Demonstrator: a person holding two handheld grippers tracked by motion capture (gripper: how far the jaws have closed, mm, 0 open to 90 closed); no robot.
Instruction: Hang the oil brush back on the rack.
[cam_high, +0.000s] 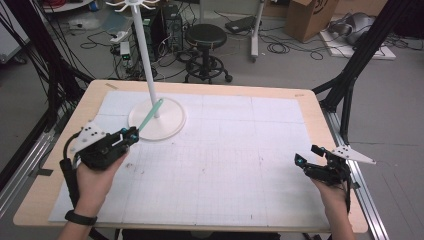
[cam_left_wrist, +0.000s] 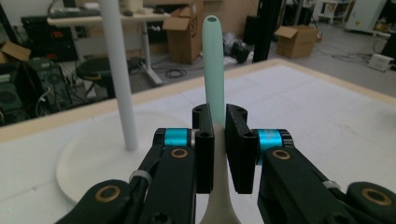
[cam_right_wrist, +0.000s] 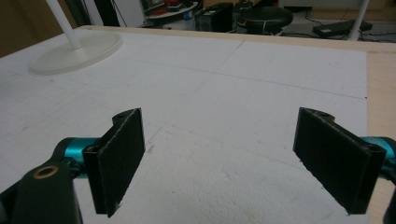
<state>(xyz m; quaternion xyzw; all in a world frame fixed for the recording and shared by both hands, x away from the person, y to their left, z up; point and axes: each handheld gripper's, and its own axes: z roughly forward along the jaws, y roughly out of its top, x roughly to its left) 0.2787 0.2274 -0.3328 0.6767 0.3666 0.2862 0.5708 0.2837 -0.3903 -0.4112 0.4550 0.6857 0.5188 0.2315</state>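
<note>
Clamping the mint-green utensil (cam_left_wrist: 214, 70) by its neck, our left gripper (cam_high: 131, 135) angles its handle end up toward the white stand (cam_high: 156, 119), presumably for hanging. We keep the right gripper (cam_right_wrist: 229, 163) spread wide, well clear of the stand.

The top of the white stand (cam_high: 150, 65) is cut by the picture's upper edge. Beside the stand, the mint-green handle (cam_left_wrist: 214, 70) has its lower white end hidden between the jaws.
</note>
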